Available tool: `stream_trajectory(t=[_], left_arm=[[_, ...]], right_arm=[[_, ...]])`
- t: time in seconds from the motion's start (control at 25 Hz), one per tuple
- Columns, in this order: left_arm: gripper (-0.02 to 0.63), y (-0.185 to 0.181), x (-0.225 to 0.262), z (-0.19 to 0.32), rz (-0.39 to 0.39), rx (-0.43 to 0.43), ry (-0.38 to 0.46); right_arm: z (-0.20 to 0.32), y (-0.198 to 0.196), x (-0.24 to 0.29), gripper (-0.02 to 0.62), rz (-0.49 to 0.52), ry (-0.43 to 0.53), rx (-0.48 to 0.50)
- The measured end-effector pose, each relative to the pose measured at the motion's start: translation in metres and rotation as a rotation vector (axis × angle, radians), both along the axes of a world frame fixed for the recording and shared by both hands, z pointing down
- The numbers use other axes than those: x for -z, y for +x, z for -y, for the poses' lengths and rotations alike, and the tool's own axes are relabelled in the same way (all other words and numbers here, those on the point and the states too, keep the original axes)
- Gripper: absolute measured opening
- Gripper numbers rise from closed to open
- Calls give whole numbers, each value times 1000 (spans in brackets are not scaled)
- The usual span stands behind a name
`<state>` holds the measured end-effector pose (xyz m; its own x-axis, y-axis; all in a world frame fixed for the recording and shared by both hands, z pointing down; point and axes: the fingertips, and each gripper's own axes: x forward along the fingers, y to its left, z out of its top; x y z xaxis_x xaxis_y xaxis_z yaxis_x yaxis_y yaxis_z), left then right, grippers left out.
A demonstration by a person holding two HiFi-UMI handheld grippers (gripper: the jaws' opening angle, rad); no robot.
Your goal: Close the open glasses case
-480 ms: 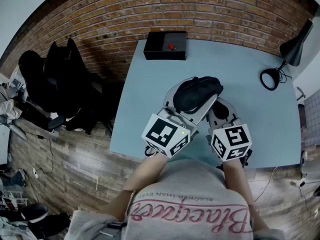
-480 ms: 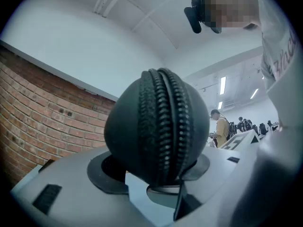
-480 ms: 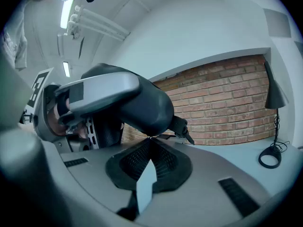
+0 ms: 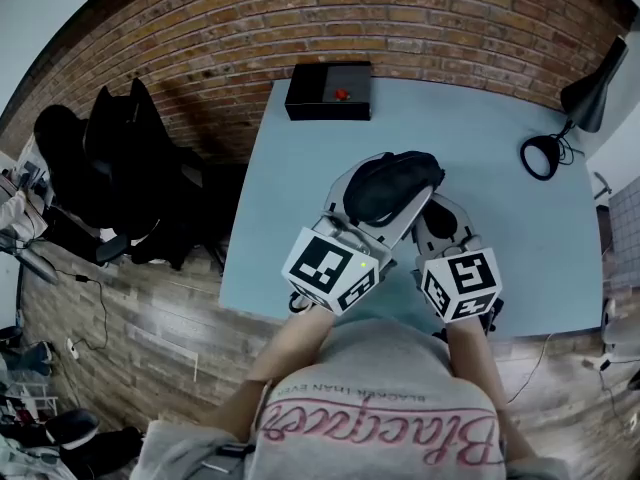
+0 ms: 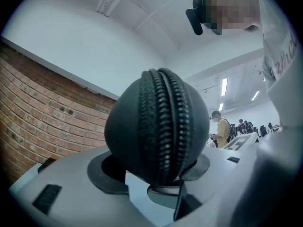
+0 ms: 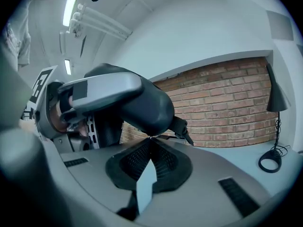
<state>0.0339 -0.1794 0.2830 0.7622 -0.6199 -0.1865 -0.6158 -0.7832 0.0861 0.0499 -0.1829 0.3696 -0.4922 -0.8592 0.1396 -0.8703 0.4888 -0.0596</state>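
Observation:
A black zippered glasses case (image 4: 392, 186) is held up over the blue-grey table (image 4: 480, 138) near its front edge. My left gripper (image 4: 385, 210) is shut on it, one jaw on each side. In the left gripper view the case (image 5: 156, 126) fills the middle, and its two zipper rows lie close together and face the camera. My right gripper (image 4: 440, 220) is at the case's right end. In the right gripper view its jaws (image 6: 150, 141) are shut, tips against the underside of the case (image 6: 142, 105). The zipper pull (image 6: 183, 129) sticks out just beyond them.
A black box with a red button (image 4: 330, 90) stands at the table's far left edge. A black desk lamp (image 4: 588, 96) stands at the far right with its round base (image 4: 540, 156). Dark chairs (image 4: 110, 158) stand left of the table. A brick wall runs behind.

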Motion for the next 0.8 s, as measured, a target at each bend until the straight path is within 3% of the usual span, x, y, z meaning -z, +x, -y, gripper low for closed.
stream_trajectory(t=[0.52, 0.8], left_arm=[[253, -23, -10, 11, -217, -33, -243], [252, -19, -16, 9, -214, -86, -292]], right_arm=[[-6, 1, -1, 18, 37, 27, 1], [-2, 19, -3, 20, 44, 32, -27]])
